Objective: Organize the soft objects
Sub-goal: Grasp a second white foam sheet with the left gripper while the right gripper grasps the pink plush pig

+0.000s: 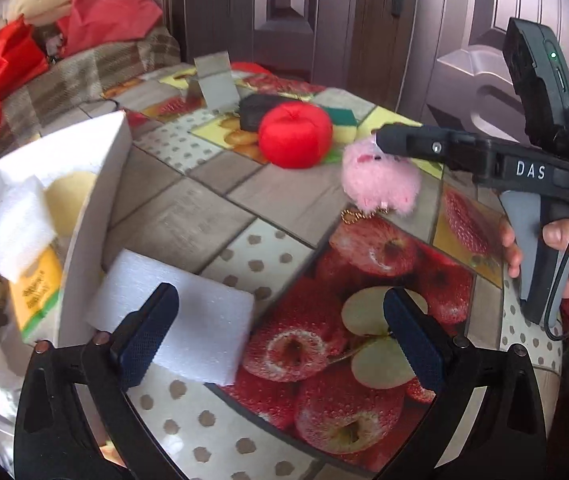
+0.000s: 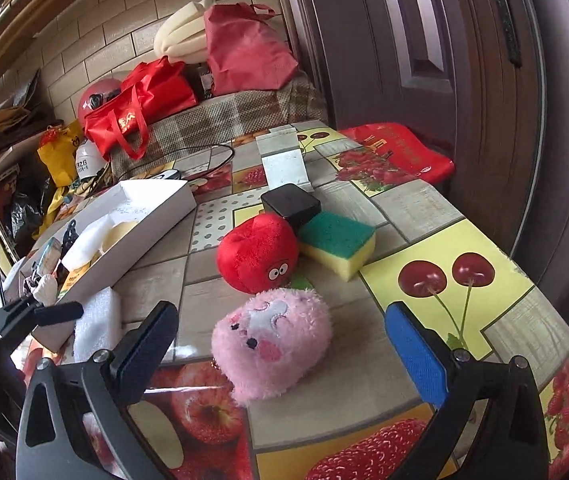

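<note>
Low in the right wrist frame, the open right gripper (image 2: 280,344) brackets the fluffy pink plush toy (image 2: 270,342), ready to close; the left gripper (image 1: 280,336) hovers open over the white foam block (image 1: 180,324).

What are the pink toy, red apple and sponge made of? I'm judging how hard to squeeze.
Pink toy: long fluffy plush, stitched face. Red apple: short smooth plush, seams showing. Sponge: porous yellow foam under a coarse green scouring layer. All look soft; the fillings are hidden.

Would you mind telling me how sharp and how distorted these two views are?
Left wrist view: the pink plush and red apple plush look soft, straight tablecloth lines bow, corners go black. Right wrist view: the pink plush is crisper; the door curves strongly.
</note>
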The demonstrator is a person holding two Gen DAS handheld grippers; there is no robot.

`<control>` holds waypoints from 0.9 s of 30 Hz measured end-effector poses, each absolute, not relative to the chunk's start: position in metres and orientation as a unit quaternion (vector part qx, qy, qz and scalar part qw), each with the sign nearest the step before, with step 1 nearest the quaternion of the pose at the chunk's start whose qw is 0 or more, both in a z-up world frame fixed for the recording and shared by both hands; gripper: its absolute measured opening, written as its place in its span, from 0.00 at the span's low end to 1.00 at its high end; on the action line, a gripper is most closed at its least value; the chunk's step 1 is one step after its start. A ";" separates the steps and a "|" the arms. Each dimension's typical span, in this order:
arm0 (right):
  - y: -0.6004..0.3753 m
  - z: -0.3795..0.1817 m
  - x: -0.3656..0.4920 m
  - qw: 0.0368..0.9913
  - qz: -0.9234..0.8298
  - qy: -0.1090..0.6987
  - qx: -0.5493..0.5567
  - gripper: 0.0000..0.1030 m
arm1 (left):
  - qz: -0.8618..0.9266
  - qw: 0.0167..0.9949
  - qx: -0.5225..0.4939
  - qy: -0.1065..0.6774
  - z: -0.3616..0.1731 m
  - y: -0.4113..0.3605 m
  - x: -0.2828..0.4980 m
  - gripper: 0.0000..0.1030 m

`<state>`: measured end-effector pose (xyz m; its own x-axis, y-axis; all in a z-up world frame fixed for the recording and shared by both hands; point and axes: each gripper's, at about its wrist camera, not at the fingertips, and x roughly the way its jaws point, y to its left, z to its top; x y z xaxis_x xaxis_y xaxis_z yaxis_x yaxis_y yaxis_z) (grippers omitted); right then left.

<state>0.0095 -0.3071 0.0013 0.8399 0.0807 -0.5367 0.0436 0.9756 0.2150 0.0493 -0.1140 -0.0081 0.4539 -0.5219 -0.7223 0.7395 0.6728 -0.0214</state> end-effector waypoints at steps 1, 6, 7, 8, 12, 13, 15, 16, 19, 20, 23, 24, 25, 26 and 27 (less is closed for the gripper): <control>-0.308 0.001 0.011 0.952 0.010 0.285 0.114 1.00 | -0.378 0.840 0.155 0.359 -0.007 -0.115 0.046 0.99; -0.317 -0.002 0.011 0.947 0.012 0.289 0.141 1.00 | -0.426 0.816 0.151 0.360 -0.007 -0.117 0.012 0.99; -0.320 -0.003 0.011 0.946 0.012 0.290 0.147 1.00 | -0.456 0.800 0.139 0.364 -0.006 -0.116 0.001 0.99; -0.322 -0.003 0.012 0.944 0.012 0.291 0.152 1.00 | -0.475 0.789 0.132 0.366 -0.005 -0.115 -0.009 0.99; -0.327 -0.005 0.013 0.942 0.013 0.292 0.165 1.00 | -0.425 0.842 0.159 0.292 0.013 -0.096 -0.030 0.99; -0.327 -0.004 0.012 0.942 0.013 0.291 0.167 1.00 | -0.403 0.856 0.154 0.287 0.017 -0.089 -0.025 0.99; -0.327 -0.004 0.011 0.943 0.013 0.289 0.168 1.00 | -0.383 0.865 0.116 0.304 0.021 -0.075 -0.010 0.99; -0.327 -0.004 0.011 0.942 0.013 0.289 0.168 1.00 | -0.384 0.864 0.096 0.311 0.022 -0.069 -0.006 0.99; -0.330 -0.005 0.011 0.942 0.011 0.289 0.173 1.00 | -0.388 0.862 0.097 0.310 0.024 -0.065 -0.007 0.99; -0.331 -0.005 0.010 0.941 0.010 0.288 0.176 1.00 | -0.392 0.861 0.101 0.306 0.024 -0.067 -0.010 0.99; -0.334 -0.006 0.011 0.940 0.008 0.289 0.184 1.00 | -0.417 0.848 0.115 0.305 0.023 -0.081 -0.014 0.99; -0.335 -0.007 0.011 0.938 0.007 0.291 0.186 1.00 | -0.423 0.843 0.127 0.307 0.022 -0.092 -0.015 0.99; -0.336 -0.008 0.012 0.937 0.005 0.293 0.188 1.00 | -0.424 0.840 0.138 0.310 0.020 -0.102 -0.018 0.99; -0.336 -0.008 0.013 0.936 0.004 0.295 0.190 1.00 | -0.418 0.839 0.149 0.316 0.018 -0.114 -0.020 0.99; -0.336 -0.009 0.013 0.936 0.003 0.296 0.191 1.00 | -0.409 0.838 0.158 0.324 0.015 -0.126 -0.022 0.99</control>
